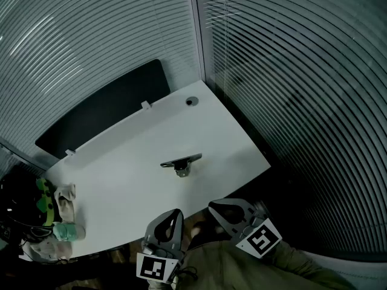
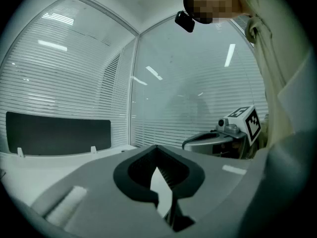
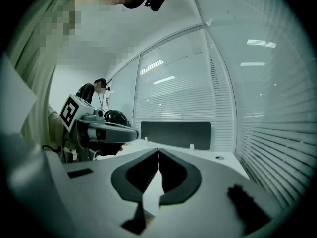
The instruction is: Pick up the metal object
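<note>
At the near edge of the table [image 1: 121, 180], both tools are held low before the person's body, side by side and apart, their jaws pointing over the white top toward the far edge. The left gripper [image 1: 176, 212] sits just left of the right gripper [image 1: 213, 206].

Only the head view shows the metal object [image 1: 181, 161]: a dark bar on a small foot, near the middle of the table and well apart from both grippers. The left gripper view takes in the right gripper's marker cube [image 2: 246, 121] and the dark panel [image 2: 57, 133] along the far edge. The right gripper view shows a black helmet [image 3: 116, 117] toward the left corner.

Each gripper's own view shows its jaws meeting at the tips with nothing between them.
</note>
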`<state>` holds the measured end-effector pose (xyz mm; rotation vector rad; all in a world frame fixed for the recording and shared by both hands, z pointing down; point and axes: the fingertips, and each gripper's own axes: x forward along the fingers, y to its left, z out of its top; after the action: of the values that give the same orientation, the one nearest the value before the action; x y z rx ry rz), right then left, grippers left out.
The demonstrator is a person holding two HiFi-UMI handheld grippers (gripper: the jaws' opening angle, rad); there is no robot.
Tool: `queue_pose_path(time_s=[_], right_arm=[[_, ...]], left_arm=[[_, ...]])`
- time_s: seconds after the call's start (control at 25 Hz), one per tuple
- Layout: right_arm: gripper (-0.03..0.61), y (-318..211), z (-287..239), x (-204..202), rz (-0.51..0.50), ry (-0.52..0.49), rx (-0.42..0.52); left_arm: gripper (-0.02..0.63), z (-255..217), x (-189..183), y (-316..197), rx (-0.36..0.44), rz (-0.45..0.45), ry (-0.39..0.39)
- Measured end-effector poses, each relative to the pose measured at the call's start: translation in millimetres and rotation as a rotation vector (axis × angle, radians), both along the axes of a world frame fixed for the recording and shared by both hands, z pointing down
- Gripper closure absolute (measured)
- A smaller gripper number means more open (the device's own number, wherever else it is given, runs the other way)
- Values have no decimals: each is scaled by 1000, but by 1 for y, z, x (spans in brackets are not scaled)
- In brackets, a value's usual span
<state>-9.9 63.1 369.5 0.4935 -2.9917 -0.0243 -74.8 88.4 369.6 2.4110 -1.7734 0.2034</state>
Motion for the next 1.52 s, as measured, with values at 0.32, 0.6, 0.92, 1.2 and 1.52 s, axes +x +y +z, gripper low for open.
queue_pose_path(time_s=[0.32,0.6,0.92,1.2,1.52], right_arm=[[575,-25,17,-9,12,36,-12],[575,-50,33,-24,59,114,6],[575,-61,68,-37,70,216,41],[575,-71,75,-40,82,232,32],[575,-80,97,-55,30,195,-64]], left_arm=[[607,8,-14,-31,-5,17,-11],[606,16,-32,-65,-4,96,-6],[607,43,-56,-87,-28,148,-17],[607,55,-57,-95,-65,164,-25],[607,78,-50,-104,-120,144,-85]])
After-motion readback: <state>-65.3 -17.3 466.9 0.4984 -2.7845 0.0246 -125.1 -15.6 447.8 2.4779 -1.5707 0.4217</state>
